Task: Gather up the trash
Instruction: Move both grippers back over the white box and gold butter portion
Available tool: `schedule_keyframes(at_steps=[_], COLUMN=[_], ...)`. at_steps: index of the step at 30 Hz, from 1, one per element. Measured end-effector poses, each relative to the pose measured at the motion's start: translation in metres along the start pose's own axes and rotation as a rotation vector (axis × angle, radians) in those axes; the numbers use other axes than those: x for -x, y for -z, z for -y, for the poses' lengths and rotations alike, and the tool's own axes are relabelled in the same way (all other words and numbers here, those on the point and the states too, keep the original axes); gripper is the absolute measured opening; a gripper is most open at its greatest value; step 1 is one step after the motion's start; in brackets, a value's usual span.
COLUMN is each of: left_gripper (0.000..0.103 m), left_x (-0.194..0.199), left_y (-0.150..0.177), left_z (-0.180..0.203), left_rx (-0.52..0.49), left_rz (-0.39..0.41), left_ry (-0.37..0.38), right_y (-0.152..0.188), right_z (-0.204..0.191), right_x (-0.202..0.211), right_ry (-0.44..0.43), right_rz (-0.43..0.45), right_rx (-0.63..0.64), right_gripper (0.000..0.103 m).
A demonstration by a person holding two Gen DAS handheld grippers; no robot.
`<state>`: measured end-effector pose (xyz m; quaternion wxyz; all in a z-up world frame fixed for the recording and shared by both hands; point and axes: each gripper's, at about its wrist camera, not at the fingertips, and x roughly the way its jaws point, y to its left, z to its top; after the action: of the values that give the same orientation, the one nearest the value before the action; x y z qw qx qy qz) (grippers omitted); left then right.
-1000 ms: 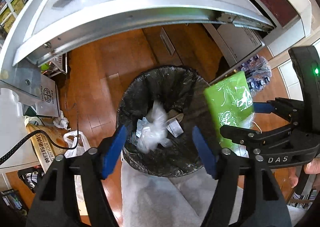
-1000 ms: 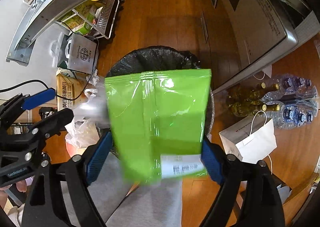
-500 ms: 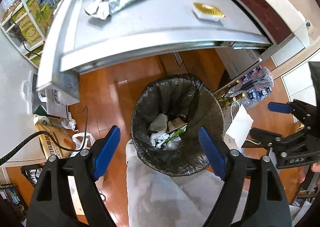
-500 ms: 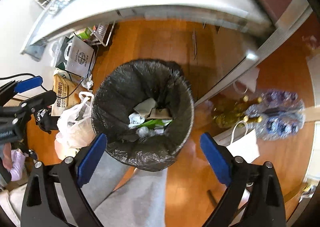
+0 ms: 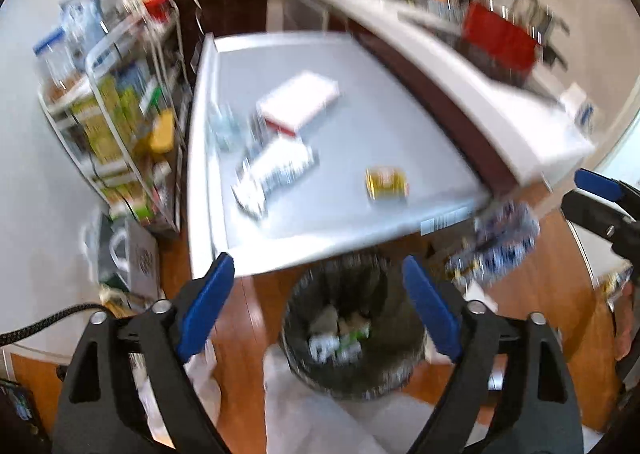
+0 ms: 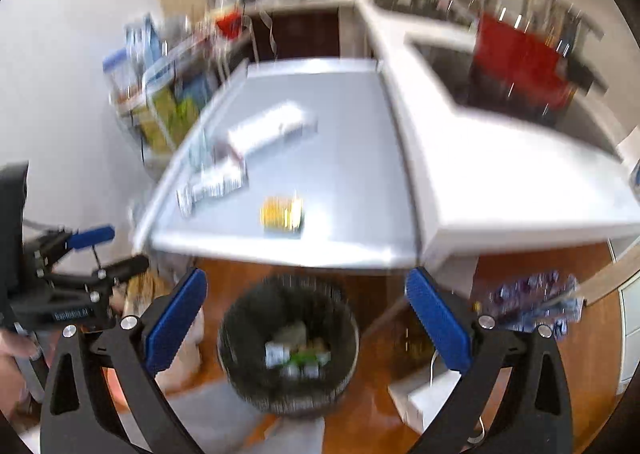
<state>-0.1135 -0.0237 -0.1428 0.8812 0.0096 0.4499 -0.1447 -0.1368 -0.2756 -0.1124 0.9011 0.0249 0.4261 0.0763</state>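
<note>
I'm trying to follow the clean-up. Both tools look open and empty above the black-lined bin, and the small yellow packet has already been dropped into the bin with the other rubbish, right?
Not quite. The small yellow packet is not in the bin; it lies on the grey table, as the right wrist view shows. The rest holds: the left gripper and right gripper are open and empty above the bin.

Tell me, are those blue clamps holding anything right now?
No. Both the left gripper and right gripper are empty, jaws just opened wide above the trash bin.

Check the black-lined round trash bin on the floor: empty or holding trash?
Holding trash. The black-lined round trash bin shows white and green scraps at its bottom; well below the rim.
</note>
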Motion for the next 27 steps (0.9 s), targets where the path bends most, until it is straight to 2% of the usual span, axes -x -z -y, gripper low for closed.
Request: schedule_keyframes(at_steps=[5, 8, 10, 13, 15, 17, 27], left_gripper=[0.093, 0.093, 0.094, 0.101, 0.101, 0.101, 0.101], left_x=[0.038, 0.054, 0.065, 0.076, 0.082, 0.082, 0.065], left_y=[-0.040, -0.055, -0.066, -0.074, -0.078, -0.080, -0.080], left_z=[-0.004, -0.002, -0.003, -0.002, -0.002, -0.003, -0.021], left_rx=[0.010, 0.007, 0.001, 0.000, -0.003, -0.009, -0.065], left_rz=[0.157, 0.215, 0.257, 0.306, 0.338, 0.338, 0.277], left_ry=[-0.045, -0.073, -0.094, -0.114, -0.136, -0.144, -0.128], right_y=[-0.043, -0.062, -0.070, -0.081, -0.083, -0.083, -0.069], right_z=[-0.004, -0.008, -0.010, -0.015, -0.016, -0.017, -0.031], right_x=[0.041, 0.060, 0.068, 0.075, 0.074, 0.070, 0.034], right_ry=[-0.007, -0.003, 0.002, 0.010, 0.012, -0.003, -0.006], right_rz=[0.181, 0.266, 0.306, 0.342, 0.346, 0.340, 0.241], right_rx=[-0.018, -0.008, -0.003, -0.006, -0.018, -0.029, -0.064], right_gripper=[0.099, 0.099, 0.099, 0.099, 0.099, 0.099, 0.099])
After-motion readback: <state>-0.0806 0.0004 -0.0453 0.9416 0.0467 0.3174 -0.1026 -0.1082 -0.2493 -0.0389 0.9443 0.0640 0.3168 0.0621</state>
